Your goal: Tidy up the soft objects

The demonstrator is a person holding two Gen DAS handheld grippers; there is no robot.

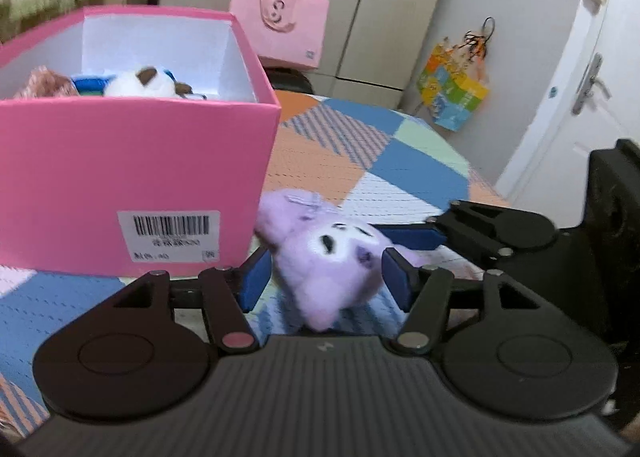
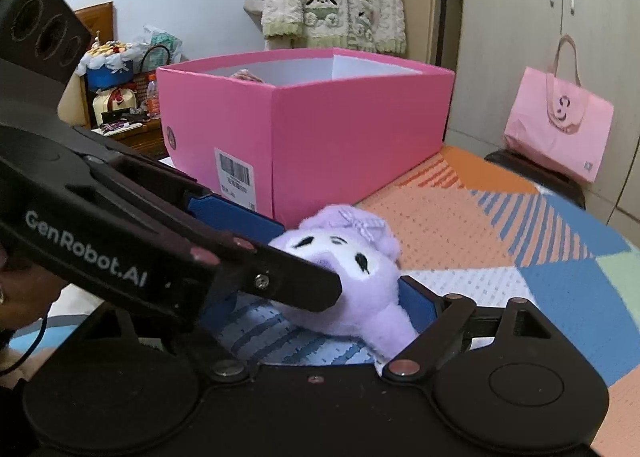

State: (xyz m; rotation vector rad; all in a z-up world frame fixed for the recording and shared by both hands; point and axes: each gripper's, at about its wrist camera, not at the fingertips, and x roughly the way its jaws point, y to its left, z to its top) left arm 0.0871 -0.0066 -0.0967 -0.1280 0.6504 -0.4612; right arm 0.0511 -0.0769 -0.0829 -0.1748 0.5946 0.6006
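Left gripper [image 1: 326, 277] straddles the purple plush toy [image 1: 336, 257] — blue pads at 9 and 3 o'clock of its head. The jaws stand apart, just beside the fur or lightly touching it; no squeeze is visible. In the right wrist view the right gripper [image 2: 320, 281] comes at the same toy [image 2: 352, 281]. One blue pad [image 2: 418, 305] sits against its 3 o'clock side, the other is mostly hidden behind the left gripper's body crossing from 9 o'clock. Its jaws read as apart too, though whether the pad presses the toy I cannot tell.

The toy lies on the patchwork bedspread [image 1: 400, 145], face up, just beside the near corner of the pink box [image 1: 132, 161], at about 11 o'clock from the left gripper. Inside the box: a white-and-brown plush [image 1: 144, 83] and a pinkish fuzzy item [image 1: 46, 83], so part of the sorting looks done.

Step in hand, as I judge it: grasping the purple toy for the box. The next move calls for one gripper to close on the head, the other to clear off, then a lift high enough to pass the rim — the box wall is tall and close.

Further back: a pink paper bag [image 1: 280, 25] by the wardrobe.
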